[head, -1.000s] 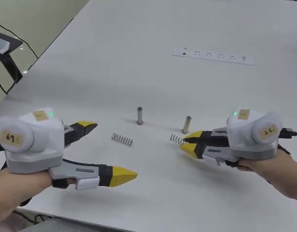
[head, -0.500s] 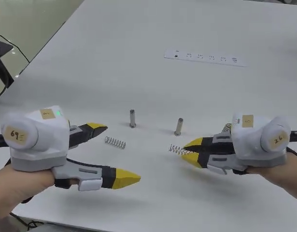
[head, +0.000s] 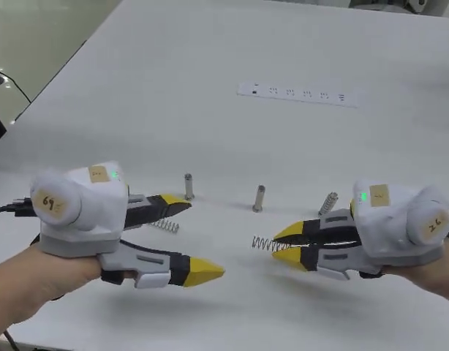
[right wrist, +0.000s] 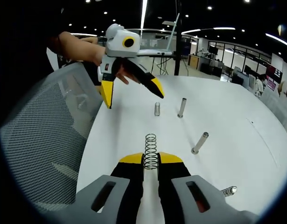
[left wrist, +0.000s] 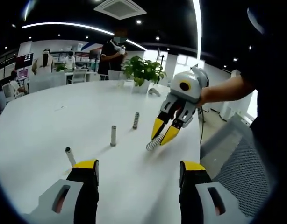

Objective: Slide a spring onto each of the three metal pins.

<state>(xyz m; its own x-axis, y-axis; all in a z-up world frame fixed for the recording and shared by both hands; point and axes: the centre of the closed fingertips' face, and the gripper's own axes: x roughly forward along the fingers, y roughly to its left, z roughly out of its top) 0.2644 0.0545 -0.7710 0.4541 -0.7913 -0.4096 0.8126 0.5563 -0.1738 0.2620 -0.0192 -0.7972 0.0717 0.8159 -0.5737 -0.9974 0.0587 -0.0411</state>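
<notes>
1 of 3 seems done: the far-right silver metal pin point(head: 328, 202) looks wrapped in a coil, though it is too small to be sure. 2 remain, by my judgement: the middle bare steel pin point(head: 259, 197) and the left bare steel pin point(head: 188, 186) stand upright on the white bench point(head: 210, 110). My right gripper point(head: 281, 245) has its fingers pinched narrow on the end of a thin coiled steel spring point(head: 262, 243), near the middle pin but apart. My left gripper point(head: 195, 239) hangs wide open, holding nothing, beside a loose wire spring point(head: 163, 225) lying on the bench.
</notes>
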